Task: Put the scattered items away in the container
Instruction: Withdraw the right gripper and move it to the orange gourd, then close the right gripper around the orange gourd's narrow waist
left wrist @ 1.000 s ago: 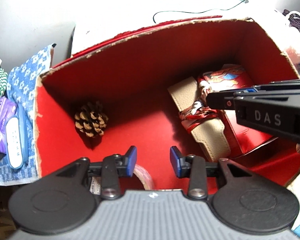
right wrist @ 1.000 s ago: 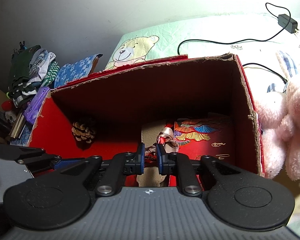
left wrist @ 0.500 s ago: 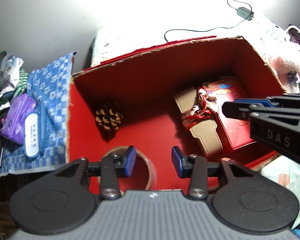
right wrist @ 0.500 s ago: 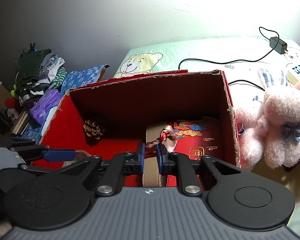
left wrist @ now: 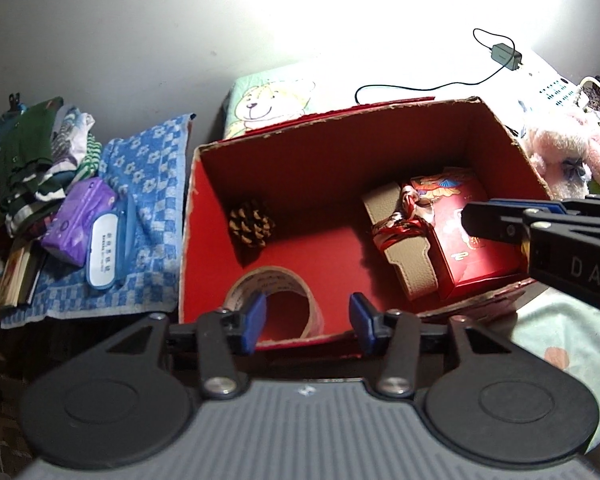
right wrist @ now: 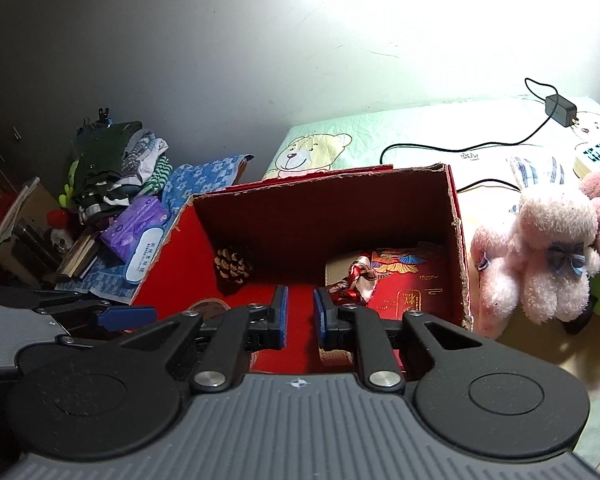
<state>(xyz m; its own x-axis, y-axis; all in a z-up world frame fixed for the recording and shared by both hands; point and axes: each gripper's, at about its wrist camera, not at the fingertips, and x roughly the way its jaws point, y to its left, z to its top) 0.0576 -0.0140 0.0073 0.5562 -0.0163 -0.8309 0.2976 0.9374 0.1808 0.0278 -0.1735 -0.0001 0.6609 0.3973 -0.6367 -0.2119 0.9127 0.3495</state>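
The red cardboard box (left wrist: 192, 240) stands open on the bed. On its floor lie a pine cone (left wrist: 251, 222), a roll of tape (left wrist: 276, 296), a beige strap (left wrist: 410, 268) tied with a patterned ribbon (left wrist: 408, 216), and a red packet (left wrist: 466, 236). My left gripper (left wrist: 308, 322) hangs open and empty above the box's near wall, just over the tape roll. My right gripper (right wrist: 300, 312) hovers over the near right part of the box, its jaws a narrow gap apart with nothing between them. The pine cone (right wrist: 232, 265) and red packet (right wrist: 414, 288) also show in the right wrist view.
Left of the box, a blue checked towel (left wrist: 152, 184) carries a purple tissue pack (left wrist: 80, 220) and a white-lidded wipes pack (left wrist: 102, 252), beside piled clothes (left wrist: 32, 164). A pink plush rabbit (right wrist: 540, 248) sits right of the box. A charger and cable (right wrist: 560, 110) lie behind.
Both grippers have pulled up and back from inside the box, so its whole rim now shows. The tape roll stays on the box floor below the left gripper. Neither jaw gap changed.
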